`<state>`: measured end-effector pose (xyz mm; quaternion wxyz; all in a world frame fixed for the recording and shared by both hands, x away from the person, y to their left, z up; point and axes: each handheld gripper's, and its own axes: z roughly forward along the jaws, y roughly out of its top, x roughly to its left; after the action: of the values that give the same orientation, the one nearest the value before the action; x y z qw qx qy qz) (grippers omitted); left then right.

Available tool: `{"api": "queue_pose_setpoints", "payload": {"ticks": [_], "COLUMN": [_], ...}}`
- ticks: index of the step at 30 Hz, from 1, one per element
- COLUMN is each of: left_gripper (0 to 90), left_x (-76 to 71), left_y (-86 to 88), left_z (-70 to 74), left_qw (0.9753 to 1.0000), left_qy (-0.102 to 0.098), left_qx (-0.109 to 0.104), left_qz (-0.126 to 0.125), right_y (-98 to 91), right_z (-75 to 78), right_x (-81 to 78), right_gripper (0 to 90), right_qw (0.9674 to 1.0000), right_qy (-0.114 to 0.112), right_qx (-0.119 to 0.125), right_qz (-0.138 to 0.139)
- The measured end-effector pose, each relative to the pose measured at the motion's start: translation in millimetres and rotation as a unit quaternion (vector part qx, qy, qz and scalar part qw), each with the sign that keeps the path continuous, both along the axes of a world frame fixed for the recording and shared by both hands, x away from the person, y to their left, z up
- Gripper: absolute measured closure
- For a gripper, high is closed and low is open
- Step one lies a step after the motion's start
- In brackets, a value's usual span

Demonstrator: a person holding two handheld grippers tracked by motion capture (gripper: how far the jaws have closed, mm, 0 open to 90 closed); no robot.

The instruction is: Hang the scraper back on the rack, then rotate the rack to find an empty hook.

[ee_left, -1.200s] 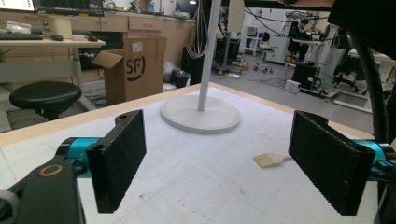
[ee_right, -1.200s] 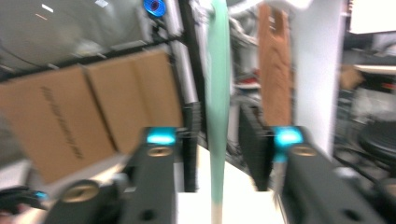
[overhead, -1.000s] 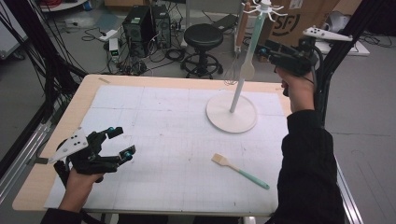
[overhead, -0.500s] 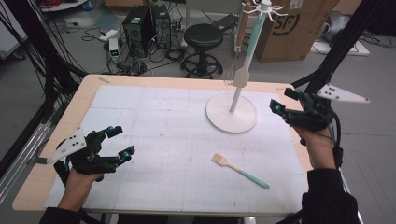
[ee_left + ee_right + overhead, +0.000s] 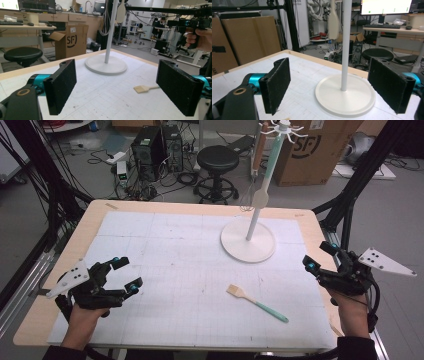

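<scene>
White gridded bench (image 5: 165, 250): my right gripper (image 5: 320, 259), jaws just spread and empty, should descend squarely over the wooden teal-handled brush (image 5: 256, 302) near the white stand (image 5: 248, 240).

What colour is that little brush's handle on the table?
Teal, on the small wooden-headed brush; clearest in the high view.

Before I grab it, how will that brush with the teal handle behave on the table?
The brush lies flat, so it probably won't roll. It looks thin and light, likely to slide on the smooth white mat if nudged. The low handle may be hard to pinch.
</scene>
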<state>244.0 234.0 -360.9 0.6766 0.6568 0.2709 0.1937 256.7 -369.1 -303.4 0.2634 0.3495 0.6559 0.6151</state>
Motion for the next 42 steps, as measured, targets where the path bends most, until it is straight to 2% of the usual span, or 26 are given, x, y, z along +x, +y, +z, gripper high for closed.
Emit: {"api": "queue_pose_setpoints", "payload": {"ticks": [7, 11, 16, 20, 21, 25, 27, 29, 32, 35, 40, 42], "left_gripper": [17.2, 17.2, 17.1, 17.1, 17.1, 17.1, 17.2, 17.3, 17.3, 17.3, 17.4, 17.4], "left_x": [1.4, 1.7, 0.1, 0.7, 1.1, 3.2, 3.9, 4.5, 5.4, 6.6, 6.9, 5.9], "left_y": [-0.5, 1.9, 3.5, 4.9, 5.0, 5.6, 4.6, 4.3, 4.9, 5.3, 3.7, 4.2], "left_z": [-2.6, -3.5, -4.4, -4.3, -4.5, -6.3, -7.3, -7.3, -7.5, -7.6, -8.3, -7.9], "left_qw": [1.0000, 1.0000, 0.9999, 0.9999, 0.9999, 0.9999, 0.9999, 0.9999, 0.9998, 0.9998, 0.9998, 0.9997], "left_qy": [0.001, 0.000, 0.005, 0.004, 0.005, 0.008, 0.009, 0.009, 0.007, 0.009, 0.010, 0.010], "left_qx": [-0.003, -0.005, -0.009, -0.006, -0.008, -0.008, -0.009, -0.010, -0.011, -0.015, -0.007, -0.011], "left_qz": [0.001, 0.000, -0.005, -0.007, -0.007, -0.008, -0.009, -0.010, -0.011, -0.011, -0.017, -0.018], "right_y": [-2.5, -0.1, 6.3, 12.3, 13.6, 17.0, 18.5, 19.8, 20.1, 19.8, 17.3, 18.0], "right_z": [6.3, 14.6, 24.8, 33.4, 35.6, 42.6, 44.3, 46.7, 54.2, 68.0, 98.0, 109.1], "right_x": [0.1, 5.8, 17.7, 28.4, 30.7, 39.2, 44.0, 49.9, 59.5, 69.3, 86.4, 93.5], "right_gripper": [17.4, 17.4, 18.5, 26.4, 32.0, 63.8, 77.0, 87.1, 89.3, 89.3, 89.3, 89.4], "right_qw": [1.0000, 1.0000, 1.0000, 0.9999, 0.9999, 0.9995, 0.9989, 0.9986, 0.9983, 0.9984, 0.9990, 0.9989], "right_qy": [0.003, 0.002, 0.007, 0.012, 0.014, 0.012, 0.014, 0.017, 0.021, 0.020, 0.007, -0.002], "right_qx": [0.000, -0.004, 0.002, 0.000, 0.000, 0.006, 0.012, 0.007, 0.010, 0.006, 0.009, 0.012], "right_qz": [-0.005, -0.007, -0.006, -0.004, -0.001, 0.027, 0.043, 0.051, 0.054, 0.052, 0.044, 0.045]}}
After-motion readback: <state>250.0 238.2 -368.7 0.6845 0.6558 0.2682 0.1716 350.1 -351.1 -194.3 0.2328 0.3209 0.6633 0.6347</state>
